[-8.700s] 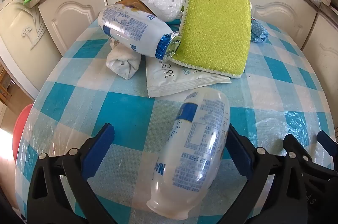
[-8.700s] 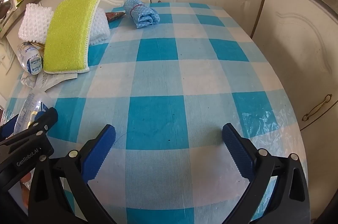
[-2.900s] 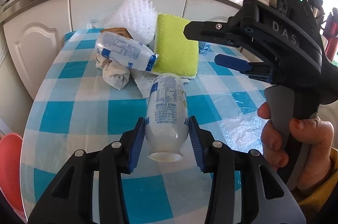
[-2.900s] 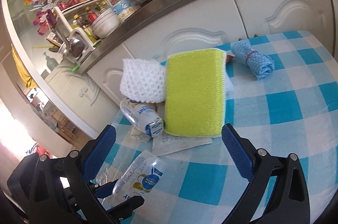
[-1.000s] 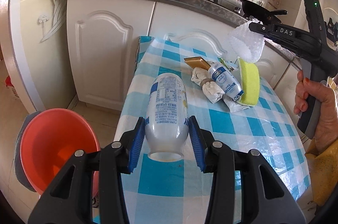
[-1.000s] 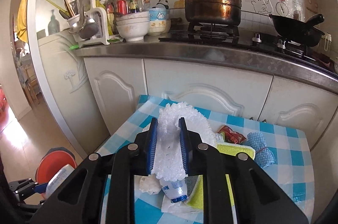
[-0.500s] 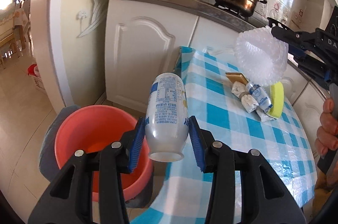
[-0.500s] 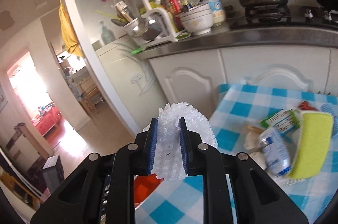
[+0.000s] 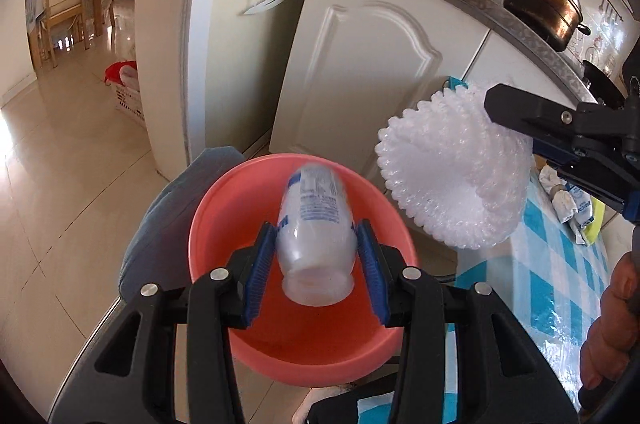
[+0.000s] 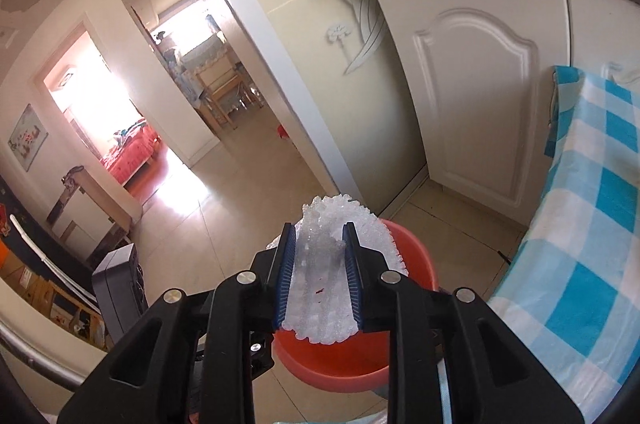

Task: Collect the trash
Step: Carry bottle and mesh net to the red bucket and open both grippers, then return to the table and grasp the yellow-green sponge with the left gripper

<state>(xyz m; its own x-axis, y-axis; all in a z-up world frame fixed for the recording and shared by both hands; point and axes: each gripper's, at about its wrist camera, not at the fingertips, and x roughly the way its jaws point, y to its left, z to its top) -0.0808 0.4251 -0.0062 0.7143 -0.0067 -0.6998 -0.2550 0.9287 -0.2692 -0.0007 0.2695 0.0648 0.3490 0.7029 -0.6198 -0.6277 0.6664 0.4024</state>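
Note:
A white plastic bottle [image 9: 312, 192] with blue print is pinched between the blue pads of my left gripper [image 9: 316, 226], base toward the camera, tilted and blurred. It hangs over the red basin [image 9: 224, 208] on the floor. My right gripper [image 10: 318, 228] holds a white foam net [image 10: 320, 288] above the same basin [image 10: 416, 248]. Its jaws are opening, and the net still fills the gap between the pads. In the left wrist view the net [image 9: 448, 180] hangs from the right gripper [image 9: 532, 140], up and to the right of the bottle.
The basin sits on a grey padded seat [image 9: 160, 216] beside the table with the blue check cloth [image 9: 560, 264]. On the table lie another bottle [image 9: 580, 208], a crumpled tissue [image 9: 558, 184] and a yellow sponge [image 9: 596, 224]. White cabinet doors [image 9: 360, 72] stand behind. A hand [image 9: 612, 336] grips the right tool.
Both grippers have swung left off the table and down over the red basin, carrying the bottle and the foam net. The right jaws stand slightly wider around the net.

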